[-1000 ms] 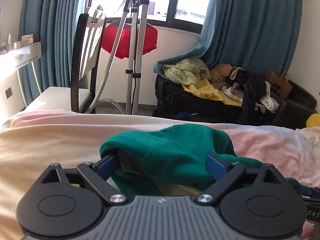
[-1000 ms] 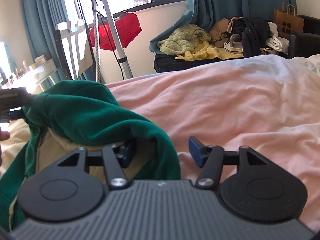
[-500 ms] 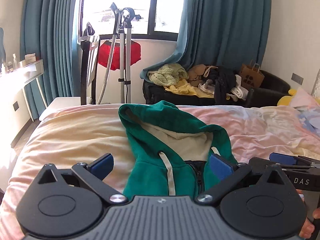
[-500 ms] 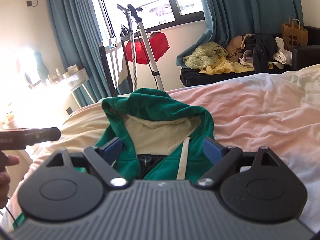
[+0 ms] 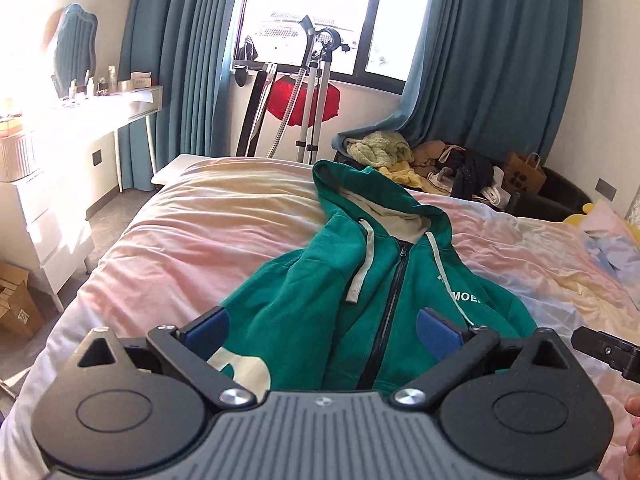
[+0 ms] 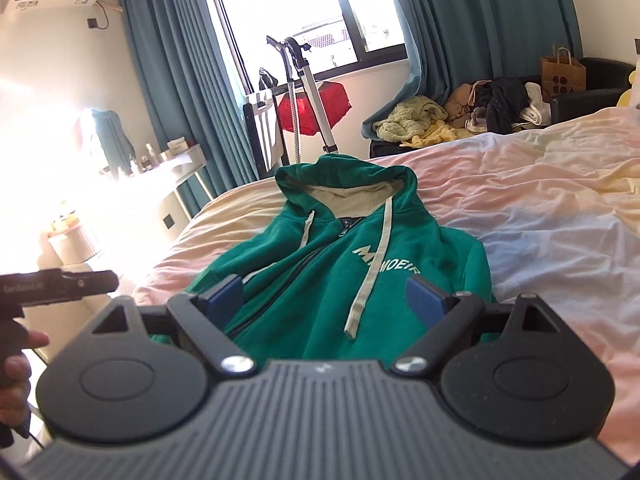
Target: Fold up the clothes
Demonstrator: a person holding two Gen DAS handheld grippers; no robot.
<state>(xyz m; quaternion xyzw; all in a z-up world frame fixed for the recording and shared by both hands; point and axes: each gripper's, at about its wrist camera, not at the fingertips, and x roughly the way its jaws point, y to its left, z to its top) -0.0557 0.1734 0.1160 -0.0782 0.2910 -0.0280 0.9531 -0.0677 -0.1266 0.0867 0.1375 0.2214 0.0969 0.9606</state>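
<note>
Green zip hoodie (image 5: pixel 360 300) lies face-up on pink bedsheet (image 5: pixel 180 240), hood away. Left gripper (image 5: pixel 322 330) and right gripper (image 6: pixel 325 298) both spread wide, empty. Risk: 2 loose drawstrings snagging, bunched left sleeve skewing fold.

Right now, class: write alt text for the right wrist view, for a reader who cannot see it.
A green zip hoodie lies face up on a pink bed, hood toward the window. The right gripper hovers over it, blue fingers open and empty.
</note>
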